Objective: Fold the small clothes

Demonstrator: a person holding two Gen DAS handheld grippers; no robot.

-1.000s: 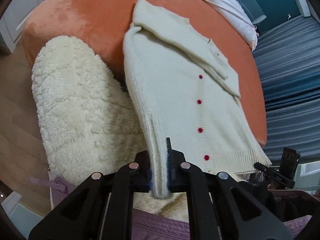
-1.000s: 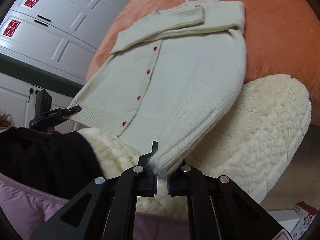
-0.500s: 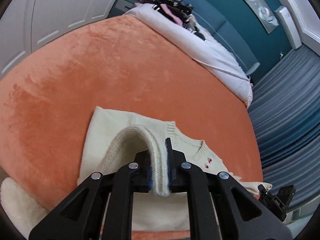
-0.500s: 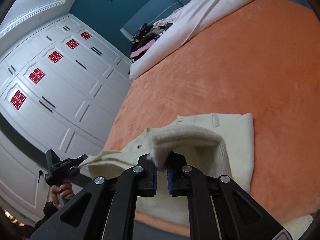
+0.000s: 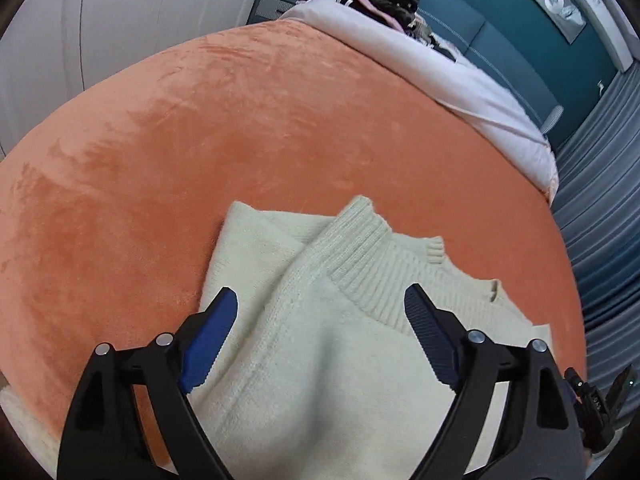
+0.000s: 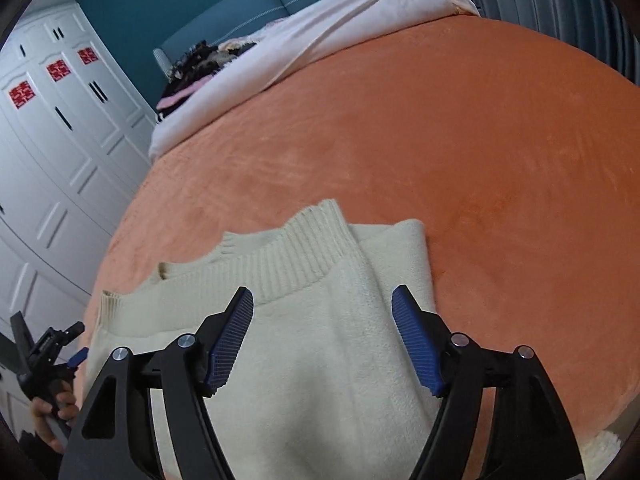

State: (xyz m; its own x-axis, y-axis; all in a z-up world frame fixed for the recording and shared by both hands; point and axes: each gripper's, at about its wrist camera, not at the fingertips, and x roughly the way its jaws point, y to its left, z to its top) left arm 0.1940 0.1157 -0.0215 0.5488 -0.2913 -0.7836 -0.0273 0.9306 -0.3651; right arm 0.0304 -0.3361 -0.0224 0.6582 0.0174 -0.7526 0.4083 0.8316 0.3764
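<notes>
1. The cream sweater (image 5: 320,360) is laid folded on the orange blanket (image 5: 240,128), ribbed hem edge (image 5: 368,264) on top, facing the white quilt (image 5: 440,80).
2. The left gripper (image 5: 320,312) is held spread wide over the sweater; nothing is gripped.
3. The right gripper (image 6: 322,312) is likewise spread wide and empty.
4. Bare blanket is seen beyond the sweater's far edge, up to the quilt.

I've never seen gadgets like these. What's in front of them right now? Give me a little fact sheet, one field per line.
Garment: cream knitted cardigan, folded over, ribbed hem on top
Surface: orange plush blanket on a bed
Left gripper: open, over the cardigan, holding nothing
Right gripper: open, over the cardigan, holding nothing
Background: white bedding, white wardrobe doors, teal wall
</notes>
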